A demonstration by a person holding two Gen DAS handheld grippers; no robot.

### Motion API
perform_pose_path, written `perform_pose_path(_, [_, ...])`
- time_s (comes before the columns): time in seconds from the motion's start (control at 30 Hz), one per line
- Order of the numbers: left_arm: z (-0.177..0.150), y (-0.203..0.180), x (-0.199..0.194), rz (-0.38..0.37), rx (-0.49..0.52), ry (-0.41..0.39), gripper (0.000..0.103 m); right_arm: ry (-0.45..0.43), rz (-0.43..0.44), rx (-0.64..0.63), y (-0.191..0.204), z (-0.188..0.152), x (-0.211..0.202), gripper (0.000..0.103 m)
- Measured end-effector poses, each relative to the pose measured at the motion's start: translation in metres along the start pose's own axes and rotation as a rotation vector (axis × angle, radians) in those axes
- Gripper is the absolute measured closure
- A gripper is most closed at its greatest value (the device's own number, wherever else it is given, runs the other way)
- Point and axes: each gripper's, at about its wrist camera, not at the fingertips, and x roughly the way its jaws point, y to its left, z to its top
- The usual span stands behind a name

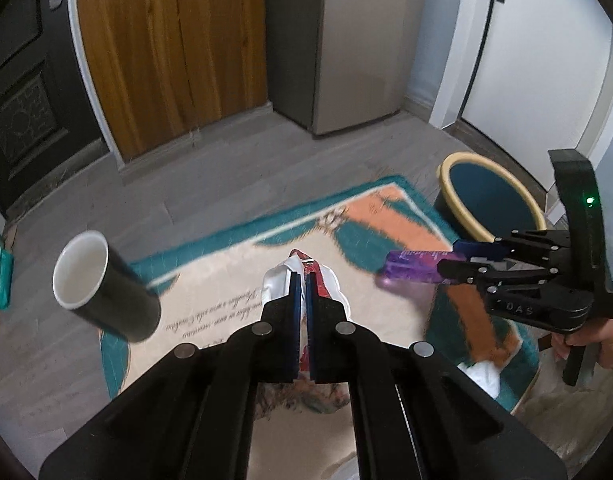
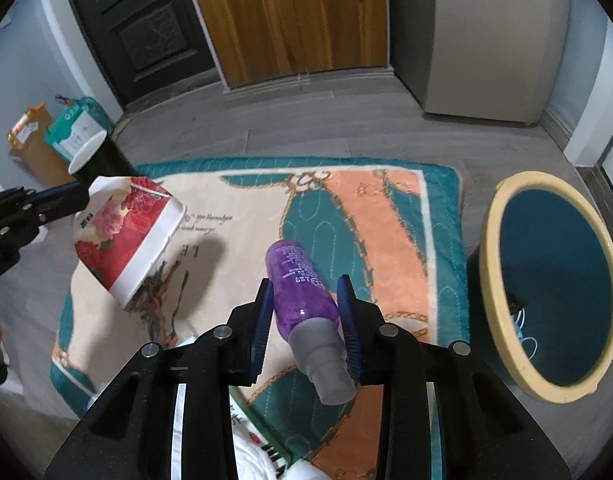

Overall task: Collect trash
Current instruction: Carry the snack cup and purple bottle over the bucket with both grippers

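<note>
My left gripper [image 1: 304, 280] is shut on a red and white flowered paper cup [image 1: 318, 280], held above the rug; it also shows in the right wrist view [image 2: 124, 236] with the left gripper [image 2: 82, 194] at its rim. My right gripper [image 2: 306, 292] is shut on a purple bottle [image 2: 298, 280] with a grey cap; the left wrist view shows the bottle [image 1: 410, 270] in the right gripper [image 1: 442, 264]. A dark bin [image 2: 494, 240] with a yellow rim stands at the right, beside the rug [image 1: 462, 200]. A black paper cup [image 1: 110, 292] lies tilted at the left.
A patterned teal, orange and cream rug [image 2: 386, 220] covers the grey floor. White paper scraps [image 2: 262, 456] lie near its front edge. Packages [image 2: 66, 132] sit at the far left wall. A wooden cabinet [image 1: 170, 48], a dark door [image 2: 138, 20] and a grey fridge [image 1: 346, 40] stand behind.
</note>
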Motion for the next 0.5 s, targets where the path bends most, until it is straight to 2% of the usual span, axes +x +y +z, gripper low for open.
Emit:
perform_pose_path(0.17, [0.017,-0.017,-0.006,-0.007,0.029,-0.044,0.101,-0.049,0.001,0.047,-0.017,0.008,-0.020,0.069])
perform_pose_path(0.37, [0.036,-0.041,-0.004,-0.020,0.046,-0.071,0.101,-0.102,0.021,0.161,-0.050,0.017,-0.051,0.069])
perform_pose_path(0.5, [0.049,-0.058,-0.006,-0.036,0.055,-0.104,0.101,-0.156,-0.008,0.169,-0.066,0.025,-0.076,0.069])
